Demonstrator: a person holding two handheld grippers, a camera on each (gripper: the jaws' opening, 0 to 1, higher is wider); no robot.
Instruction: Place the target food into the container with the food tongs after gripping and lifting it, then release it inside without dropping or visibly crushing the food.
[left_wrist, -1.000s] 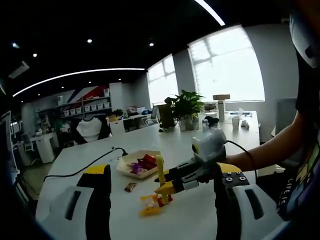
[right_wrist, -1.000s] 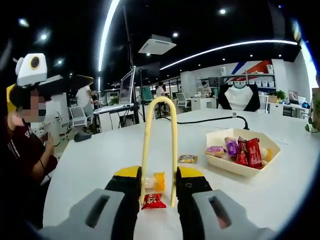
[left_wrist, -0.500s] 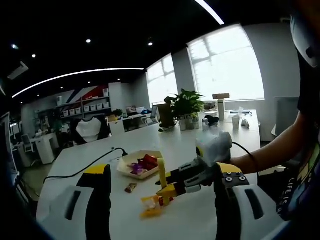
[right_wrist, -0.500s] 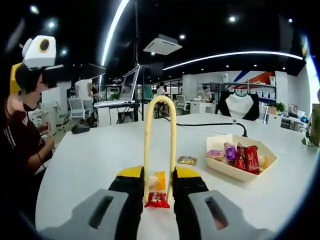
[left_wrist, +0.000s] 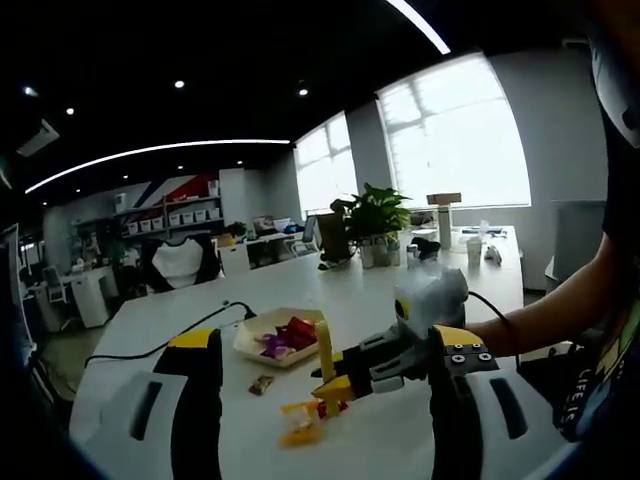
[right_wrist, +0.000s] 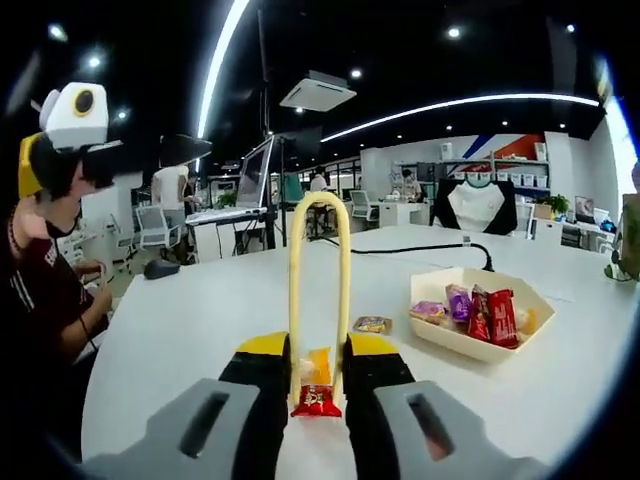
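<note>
One tongs (right_wrist: 318, 290); one tray (right_wrist: 478, 338); three loose snacks: red (right_wrist: 316, 401), orange (right_wrist: 318, 364), small (right_wrist: 372, 324).

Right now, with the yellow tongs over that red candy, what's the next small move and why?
Probably carry the red-wrapped candy toward the shallow beige paper tray. The right hand-held gripper is shut on the looped yellow plastic tongs. In the left gripper view their tips seem to hold the red piece just off the white table, and the tray sits apart, further along the tabletop.
</note>
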